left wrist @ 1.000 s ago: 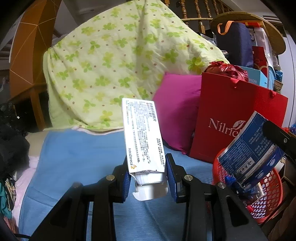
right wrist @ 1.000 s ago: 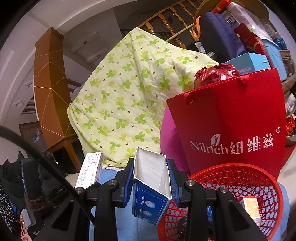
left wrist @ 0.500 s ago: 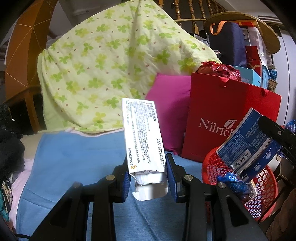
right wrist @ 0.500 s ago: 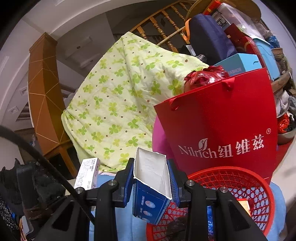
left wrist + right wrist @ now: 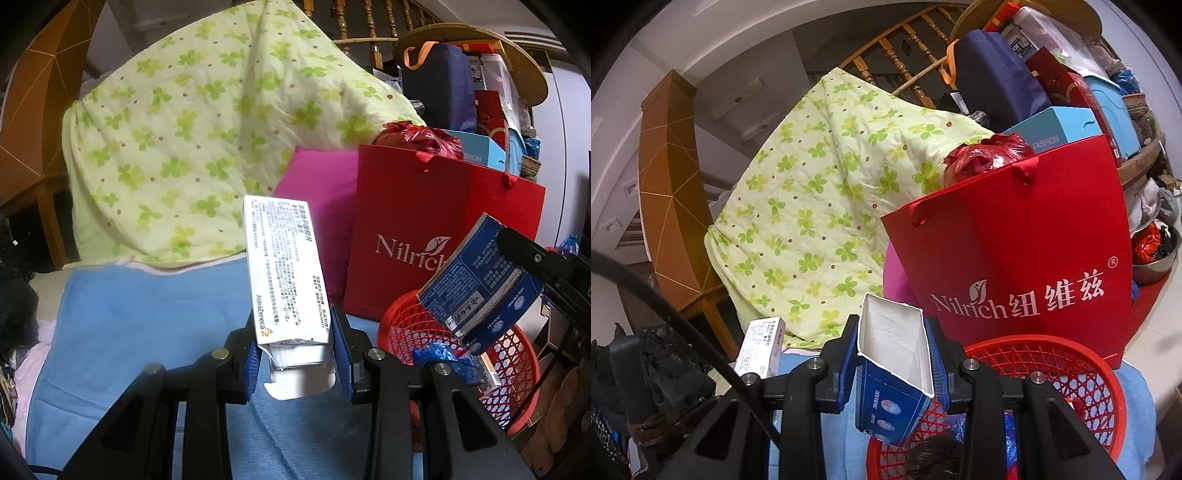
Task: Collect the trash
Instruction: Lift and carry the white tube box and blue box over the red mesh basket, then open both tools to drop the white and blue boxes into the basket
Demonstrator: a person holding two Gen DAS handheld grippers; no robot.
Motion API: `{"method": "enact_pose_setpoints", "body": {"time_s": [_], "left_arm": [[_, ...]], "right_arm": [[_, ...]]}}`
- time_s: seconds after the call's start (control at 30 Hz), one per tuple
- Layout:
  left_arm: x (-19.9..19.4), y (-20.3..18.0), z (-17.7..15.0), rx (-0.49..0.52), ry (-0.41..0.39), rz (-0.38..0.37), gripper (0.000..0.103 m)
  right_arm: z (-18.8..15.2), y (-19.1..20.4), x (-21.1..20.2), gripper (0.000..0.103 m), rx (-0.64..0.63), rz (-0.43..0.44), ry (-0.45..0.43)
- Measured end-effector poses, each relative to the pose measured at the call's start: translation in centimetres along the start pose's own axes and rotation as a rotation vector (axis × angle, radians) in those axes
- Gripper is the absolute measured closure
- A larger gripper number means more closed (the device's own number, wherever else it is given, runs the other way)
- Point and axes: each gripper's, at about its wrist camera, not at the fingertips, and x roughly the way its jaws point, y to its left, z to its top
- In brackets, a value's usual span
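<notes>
1. Left wrist view: your left gripper (image 5: 295, 354) clamps the white medicine box (image 5: 284, 273) by its opened lower end, so the box stands upright above the blue sheet (image 5: 129, 317), short of the basket.
2. Further right, the red basket (image 5: 517, 373) sits against the red paper bag (image 5: 436, 221), a handy place for trash.
3. Right wrist view: your right gripper (image 5: 894, 365) pinches the blue carton (image 5: 886, 398), mouth up, just over the basket's near rim, probably for dropping.
</notes>
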Motion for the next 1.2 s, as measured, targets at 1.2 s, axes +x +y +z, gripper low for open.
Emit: {"method": "enact_pose_setpoints", "body": {"time_s": [1.2], "left_arm": [[0.4,-4.3,-1.1,0.061,0.036,-0.131,0.066]], "right_arm": [[0.7,-2.8,-0.8,0.066,0.031,-0.079,-0.020]]}}
